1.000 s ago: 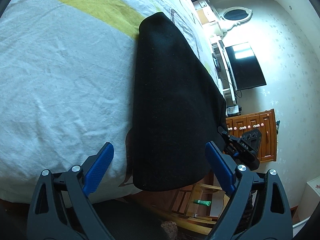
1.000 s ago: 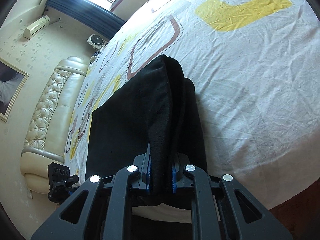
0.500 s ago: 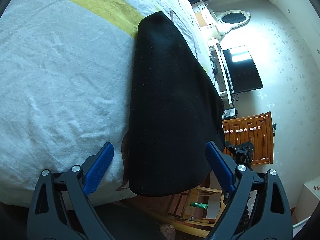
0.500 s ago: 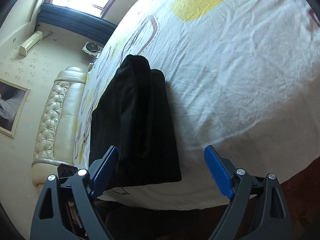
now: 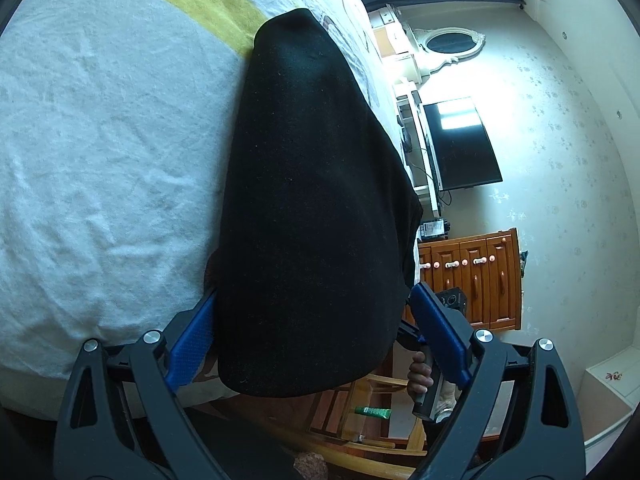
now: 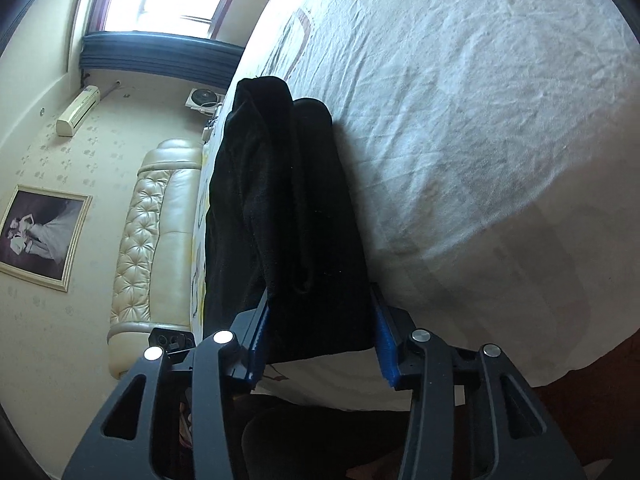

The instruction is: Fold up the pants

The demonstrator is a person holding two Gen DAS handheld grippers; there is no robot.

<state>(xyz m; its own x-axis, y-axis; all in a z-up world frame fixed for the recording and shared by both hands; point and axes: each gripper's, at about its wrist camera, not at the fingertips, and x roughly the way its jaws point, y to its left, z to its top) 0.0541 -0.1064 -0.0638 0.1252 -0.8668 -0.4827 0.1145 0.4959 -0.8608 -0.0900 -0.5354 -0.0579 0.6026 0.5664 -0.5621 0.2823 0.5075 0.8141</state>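
The black pants [image 5: 312,200] lie folded into a long stack on the white bed sheet [image 5: 100,140], near the bed's edge. My left gripper [image 5: 316,332] is open, its blue pads on either side of the near end of the stack. In the right wrist view the pants [image 6: 288,216] show several folded layers. My right gripper [image 6: 320,340] is open, its pads straddling the other end of the stack. The right gripper also shows in the left wrist view [image 5: 436,364], held by a hand.
The sheet [image 6: 480,120] has yellow and brown shapes. A padded cream headboard [image 6: 148,232] stands at one end. A wooden dresser [image 5: 476,276], a TV [image 5: 460,144] and a wooden chair [image 5: 360,420] stand beside the bed.
My right gripper let go of the pants, opened, then came in around the stack's end. My left gripper moved forward so its pads flank the stack.
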